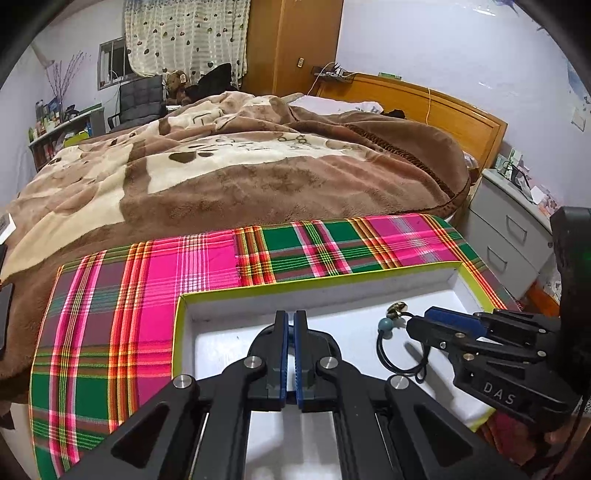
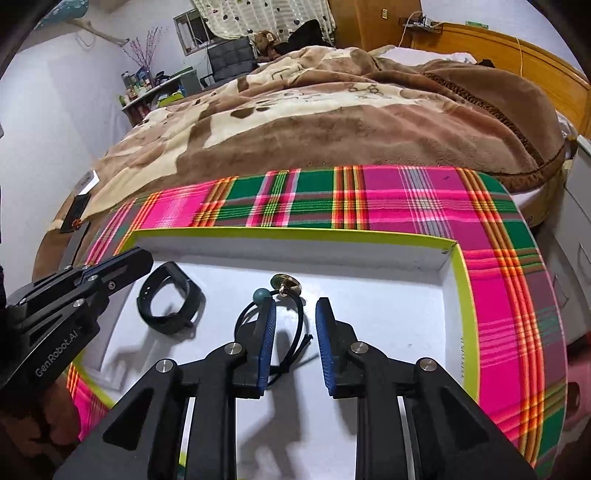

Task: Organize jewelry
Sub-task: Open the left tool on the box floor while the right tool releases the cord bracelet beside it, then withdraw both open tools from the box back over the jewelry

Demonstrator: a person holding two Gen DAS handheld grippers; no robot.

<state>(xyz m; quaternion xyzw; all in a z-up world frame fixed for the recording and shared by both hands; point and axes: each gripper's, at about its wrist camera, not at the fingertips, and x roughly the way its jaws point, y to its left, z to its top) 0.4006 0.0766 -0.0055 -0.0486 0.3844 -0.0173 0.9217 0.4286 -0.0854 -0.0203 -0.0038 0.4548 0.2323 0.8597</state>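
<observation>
Both wrist cameras look steeply down, close over the white tray (image 1: 369,295) (image 2: 369,254); both views share it and the bed (image 1: 258,166) (image 2: 332,122) beyond.

A bed (image 1: 258,173) fills the middle of the frame, covered by a brown and cream blanket (image 1: 207,158) with paw prints. Its wooden headboard (image 1: 443,107) stands at upper right against a pale lilac wall (image 1: 443,40). A grey drawer unit (image 1: 509,229) sits at the right edge. At upper left hang a heart-patterned curtain (image 1: 184,33) and a small window (image 1: 110,62), with a cluttered shelf (image 1: 59,129) and dark chair (image 1: 140,98) below.
</observation>
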